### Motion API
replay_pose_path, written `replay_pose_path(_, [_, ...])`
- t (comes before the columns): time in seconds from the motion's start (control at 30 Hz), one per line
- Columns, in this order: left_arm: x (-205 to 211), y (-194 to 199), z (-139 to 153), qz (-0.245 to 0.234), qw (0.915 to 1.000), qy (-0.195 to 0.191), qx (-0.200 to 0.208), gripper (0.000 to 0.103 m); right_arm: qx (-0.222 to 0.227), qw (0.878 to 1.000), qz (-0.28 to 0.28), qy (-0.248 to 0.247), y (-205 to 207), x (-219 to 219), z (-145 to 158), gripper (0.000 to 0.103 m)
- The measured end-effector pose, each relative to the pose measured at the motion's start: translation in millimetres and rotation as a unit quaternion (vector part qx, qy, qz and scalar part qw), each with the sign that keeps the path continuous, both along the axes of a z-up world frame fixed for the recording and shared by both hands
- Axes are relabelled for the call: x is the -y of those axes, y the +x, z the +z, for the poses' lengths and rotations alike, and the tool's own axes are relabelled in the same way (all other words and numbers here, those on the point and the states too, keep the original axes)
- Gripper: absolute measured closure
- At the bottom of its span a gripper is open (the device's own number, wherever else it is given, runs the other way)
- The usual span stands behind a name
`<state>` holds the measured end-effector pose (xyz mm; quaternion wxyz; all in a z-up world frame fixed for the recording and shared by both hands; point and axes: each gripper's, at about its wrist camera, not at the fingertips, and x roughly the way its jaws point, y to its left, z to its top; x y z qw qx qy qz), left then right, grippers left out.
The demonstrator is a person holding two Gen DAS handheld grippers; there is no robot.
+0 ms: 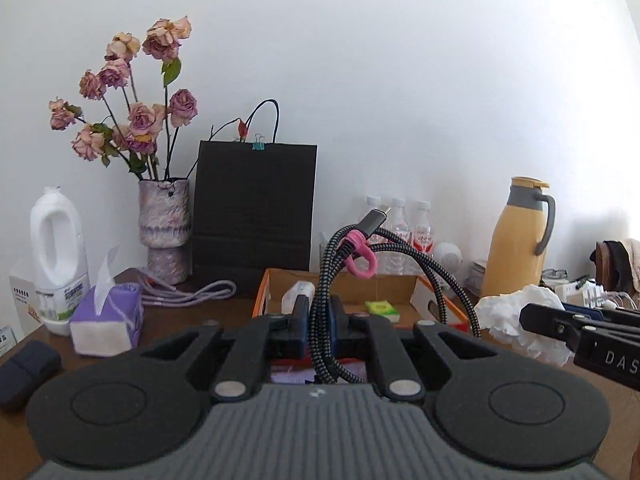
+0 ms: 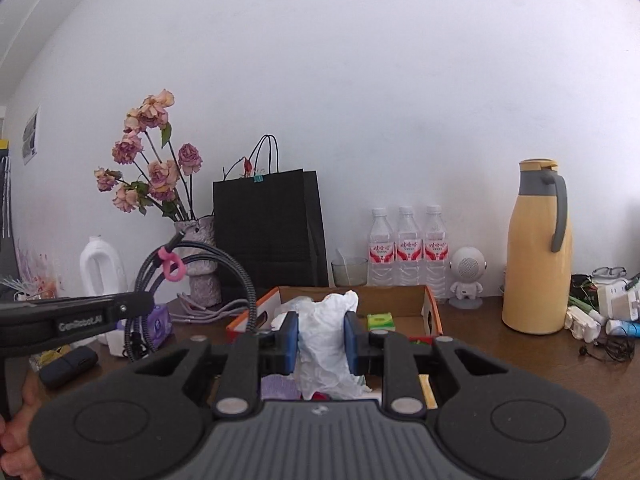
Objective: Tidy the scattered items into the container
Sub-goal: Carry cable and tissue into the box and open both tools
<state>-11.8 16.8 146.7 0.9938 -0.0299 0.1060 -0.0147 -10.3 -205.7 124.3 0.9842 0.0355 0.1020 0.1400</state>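
Note:
My left gripper (image 1: 321, 320) is shut on a coiled black braided cable (image 1: 332, 280) bound with a pink tie (image 1: 360, 258), held above the open cardboard box (image 1: 352, 276). My right gripper (image 2: 321, 340) is shut on a crumpled white tissue (image 2: 324, 336), also over the box (image 2: 430, 304). The box holds a green packet (image 2: 380, 321) and a white item (image 1: 296, 294). In the right wrist view the left gripper (image 2: 136, 304) and the cable (image 2: 192, 258) show at left. In the left wrist view the right gripper's fingers (image 1: 560, 320) and the tissue (image 1: 520, 320) show at right.
On the wooden table (image 2: 500, 356): a purple tissue pack (image 1: 106, 320), white jug (image 1: 60, 256), flower vase (image 1: 164, 232), black bag (image 1: 252, 204), lilac cable (image 1: 188, 294), dark case (image 1: 24, 372), water bottles (image 2: 408, 244), glass (image 2: 349, 272), speaker figure (image 2: 466, 278), yellow flask (image 2: 536, 252), clutter (image 2: 604, 312).

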Motion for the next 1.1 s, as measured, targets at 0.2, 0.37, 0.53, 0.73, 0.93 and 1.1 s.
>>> replay_pose_path(0.2, [13.7, 115.1, 43.0, 0.004, 0.9999, -0.015, 0.006, 0.093, 0.018, 1.000, -0.013, -0.002, 111.2, -8.1, 44.8, 0.081])
replay_pose_path(0.37, [14.5, 186.0, 47.8, -0.005, 0.9993, -0.025, -0.029, 0.093, -0.009, 1.000, -0.011, -0.009, 183.4, -2.7, 50.2, 0.081])
replay_pose_path(0.53, [19.0, 300.0, 39.7, -0.055, 0.9786, -0.033, -0.196, 0.093, -0.177, 0.984, 0.011, -0.004, 301.9, 13.7, 51.8, 0.082])
replay_pose_path(0.73, [32.0, 402.6, 0.5, -0.048, 0.9387, -0.031, -0.340, 0.093, -0.362, 0.931, -0.003, -0.038, 431.8, 18.5, 14.8, 0.083])
replay_pose_path(0.93, [39.4, 444.1, -56.9, -0.033, 0.9154, 0.021, -0.401, 0.093, -0.437, 0.895, -0.030, -0.087, 481.6, 14.7, -44.7, 0.083])
replay_pose_path(1.1, [32.1, 458.0, -85.8, -0.026, 0.9044, 0.045, -0.424, 0.092, -0.453, 0.882, -0.037, -0.128, 494.8, -2.9, -82.1, 0.083])
